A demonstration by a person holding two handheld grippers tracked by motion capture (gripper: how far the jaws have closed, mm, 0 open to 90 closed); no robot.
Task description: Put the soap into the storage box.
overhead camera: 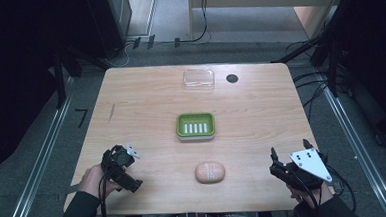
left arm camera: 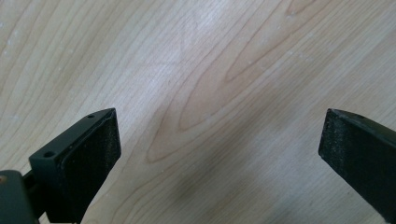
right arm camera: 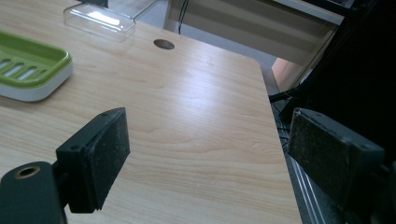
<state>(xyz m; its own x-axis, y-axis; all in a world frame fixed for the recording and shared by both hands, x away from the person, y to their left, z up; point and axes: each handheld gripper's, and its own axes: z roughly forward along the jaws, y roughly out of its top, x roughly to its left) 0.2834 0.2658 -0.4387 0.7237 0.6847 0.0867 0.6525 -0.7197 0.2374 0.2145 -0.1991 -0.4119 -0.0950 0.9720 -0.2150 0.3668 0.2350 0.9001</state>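
both black claws, left gripper [overhead camera: 118,165] and right gripper [overhead camera: 289,171], wide open, empty; start step. next: grab pink oval soap bar [overhead camera: 210,172], put in green slotted soap dish [overhead camera: 196,126].

A round dark hole [overhead camera: 232,78] marks the wooden table [overhead camera: 145,96] at its far edge.

Peach soap bar [overhead camera: 210,172], flat, near table edge

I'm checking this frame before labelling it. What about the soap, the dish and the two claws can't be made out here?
- Soap: marks on top too small to read, high view.
- Green soap dish: left part cut off by the frame edge, right gripper view.
- Clear lid: transparent, outline faint in the high view.
- Left claw: jaws hidden by its body and cable, high view.
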